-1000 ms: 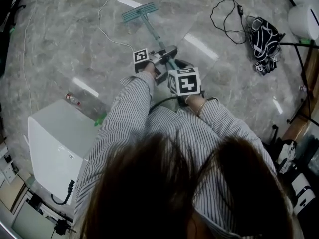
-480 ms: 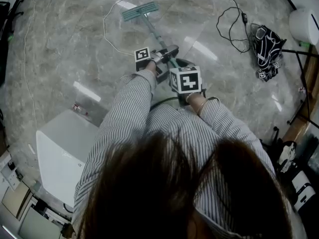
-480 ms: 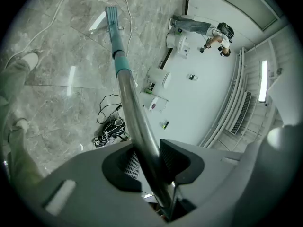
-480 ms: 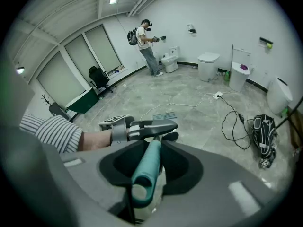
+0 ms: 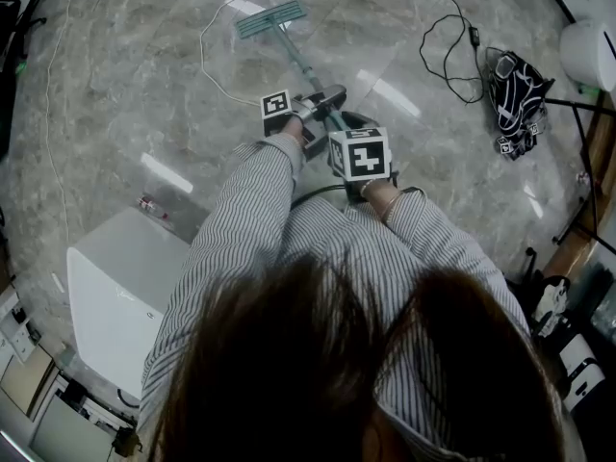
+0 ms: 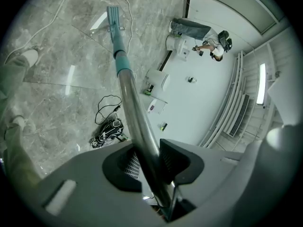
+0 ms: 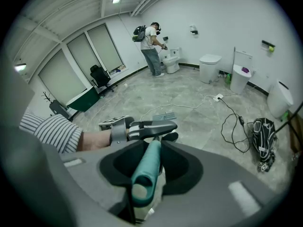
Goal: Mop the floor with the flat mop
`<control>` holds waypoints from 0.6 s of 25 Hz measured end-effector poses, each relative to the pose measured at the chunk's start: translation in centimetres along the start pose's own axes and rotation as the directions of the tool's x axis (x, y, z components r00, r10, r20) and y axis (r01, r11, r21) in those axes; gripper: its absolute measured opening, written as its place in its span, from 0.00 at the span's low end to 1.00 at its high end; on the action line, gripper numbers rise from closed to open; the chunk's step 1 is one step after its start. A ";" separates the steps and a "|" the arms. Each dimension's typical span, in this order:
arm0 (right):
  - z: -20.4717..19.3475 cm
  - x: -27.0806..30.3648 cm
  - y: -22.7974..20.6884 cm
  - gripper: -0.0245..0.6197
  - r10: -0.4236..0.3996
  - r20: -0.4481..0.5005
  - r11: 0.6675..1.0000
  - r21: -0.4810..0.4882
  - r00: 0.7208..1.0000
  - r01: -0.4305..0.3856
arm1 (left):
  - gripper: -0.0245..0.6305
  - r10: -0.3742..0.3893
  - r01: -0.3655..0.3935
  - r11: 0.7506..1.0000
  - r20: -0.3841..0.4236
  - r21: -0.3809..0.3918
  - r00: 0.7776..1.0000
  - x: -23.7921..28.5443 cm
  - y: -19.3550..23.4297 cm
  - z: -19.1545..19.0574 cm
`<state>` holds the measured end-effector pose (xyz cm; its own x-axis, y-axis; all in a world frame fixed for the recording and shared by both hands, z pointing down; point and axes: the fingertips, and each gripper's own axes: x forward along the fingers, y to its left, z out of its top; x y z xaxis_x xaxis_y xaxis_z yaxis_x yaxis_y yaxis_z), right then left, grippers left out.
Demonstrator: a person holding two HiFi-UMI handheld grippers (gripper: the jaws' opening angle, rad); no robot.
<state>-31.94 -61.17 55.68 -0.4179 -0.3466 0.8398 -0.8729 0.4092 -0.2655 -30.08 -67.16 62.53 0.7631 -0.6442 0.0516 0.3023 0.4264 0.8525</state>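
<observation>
The flat mop's teal head lies on the grey marble floor ahead, with its pole slanting back toward me. My left gripper is shut on the metal pole, lower down the shaft. The left gripper view looks along the pole to the mop head. My right gripper is shut on the teal handle grip at the pole's top end. In the right gripper view the left gripper and the mop head show beyond it.
A white cable loops on the floor beside the mop head. A black cable and a black patterned bag lie at right. A white box stands at my left, with a small bottle beside it. Toilets line the far wall, where a person stands.
Over the second the mop head slid farther away and slightly left across the floor, and my view shifted with it. In the last half second almost nothing moved. Both grippers kept their hold.
</observation>
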 end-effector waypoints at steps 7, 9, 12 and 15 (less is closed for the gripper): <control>-4.6 -2.9 -1.7 0.22 0.013 0.006 0.998 -0.054 1.000 -0.013 | 0.21 -0.012 0.012 1.000 0.026 0.000 1.000 0.2 3.1 -4.6; -6.9 -4.2 -2.5 0.22 0.020 0.005 0.998 -0.066 1.000 -0.020 | 0.21 -0.021 0.021 1.000 0.037 0.001 0.999 0.2 4.6 -6.8; -10.9 -6.5 -3.9 0.22 0.028 0.001 0.996 -0.088 1.000 -0.028 | 0.20 -0.034 0.033 0.999 0.053 0.005 0.998 0.3 7.3 -10.6; -15.1 -9.1 -5.5 0.22 0.028 -0.012 0.993 -0.114 1.000 -0.029 | 0.21 -0.052 0.052 0.999 0.062 0.006 0.997 0.5 10.0 -14.8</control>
<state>-19.50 -47.56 56.64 -0.4390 -0.3247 0.8377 -0.8260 0.5127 -0.2342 -18.19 -53.81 63.40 0.7096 -0.7035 0.0388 0.3380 0.3883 0.8573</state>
